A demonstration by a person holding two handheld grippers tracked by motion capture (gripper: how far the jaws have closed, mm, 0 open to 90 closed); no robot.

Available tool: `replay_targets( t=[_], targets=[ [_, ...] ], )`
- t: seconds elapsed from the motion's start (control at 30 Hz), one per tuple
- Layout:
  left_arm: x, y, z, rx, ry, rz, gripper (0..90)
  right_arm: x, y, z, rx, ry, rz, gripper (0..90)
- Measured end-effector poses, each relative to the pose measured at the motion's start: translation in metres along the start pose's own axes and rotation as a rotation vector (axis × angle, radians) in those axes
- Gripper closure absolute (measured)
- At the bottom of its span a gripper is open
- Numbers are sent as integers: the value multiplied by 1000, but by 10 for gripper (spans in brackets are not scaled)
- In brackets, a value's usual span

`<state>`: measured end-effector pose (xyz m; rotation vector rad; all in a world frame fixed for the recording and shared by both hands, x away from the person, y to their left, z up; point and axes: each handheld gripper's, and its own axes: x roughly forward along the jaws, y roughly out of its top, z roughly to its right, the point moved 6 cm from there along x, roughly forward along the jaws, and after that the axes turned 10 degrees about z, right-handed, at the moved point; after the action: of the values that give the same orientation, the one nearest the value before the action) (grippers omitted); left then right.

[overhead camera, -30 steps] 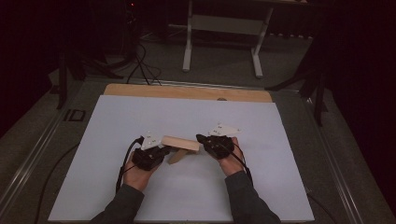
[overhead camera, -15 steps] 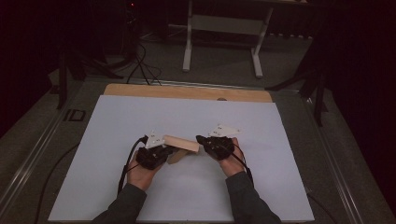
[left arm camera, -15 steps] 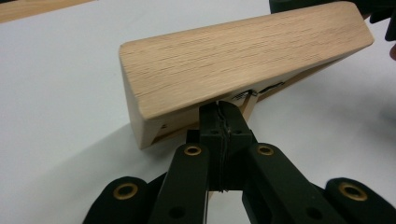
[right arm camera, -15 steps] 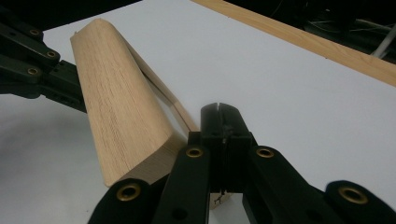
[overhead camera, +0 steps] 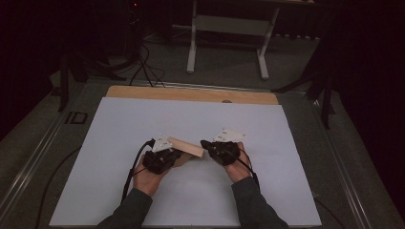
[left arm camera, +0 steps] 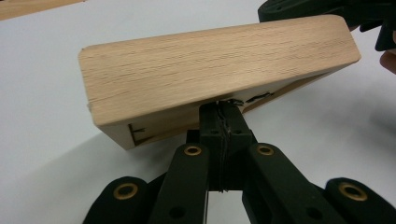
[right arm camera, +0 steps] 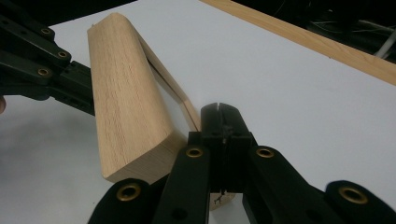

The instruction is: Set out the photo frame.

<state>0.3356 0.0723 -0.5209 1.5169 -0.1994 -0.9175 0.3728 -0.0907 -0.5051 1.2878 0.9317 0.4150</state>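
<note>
Wooden block (overhead camera: 185, 146) held up off white desk (overhead camera: 119, 124), left hand-held gripper (left arm camera: 219, 108) and right hand-held gripper (right arm camera: 218, 114) each clamped on thin underside edge.

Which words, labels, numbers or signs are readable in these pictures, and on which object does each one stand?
"ID": large pale letters on the dark grey floor mat left of the white table sheet.
Small dark marks on the grey three-cornered plate of the right tool: too small to read.
Light wooden block: no text, only wood grain.
</note>
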Motion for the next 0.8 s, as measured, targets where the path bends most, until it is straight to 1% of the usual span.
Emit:
replay_targets(
  t=[0.6, 0.8],
  targets=[
    [2, 0, 6, 13, -17, -5, 891, -4, -1, -8, -15, 23, -6, 898],
    [4, -1, 6, 14, -14, -10, 891, -5, -2, -12, -23, 34, -8, 897]
  ],
)
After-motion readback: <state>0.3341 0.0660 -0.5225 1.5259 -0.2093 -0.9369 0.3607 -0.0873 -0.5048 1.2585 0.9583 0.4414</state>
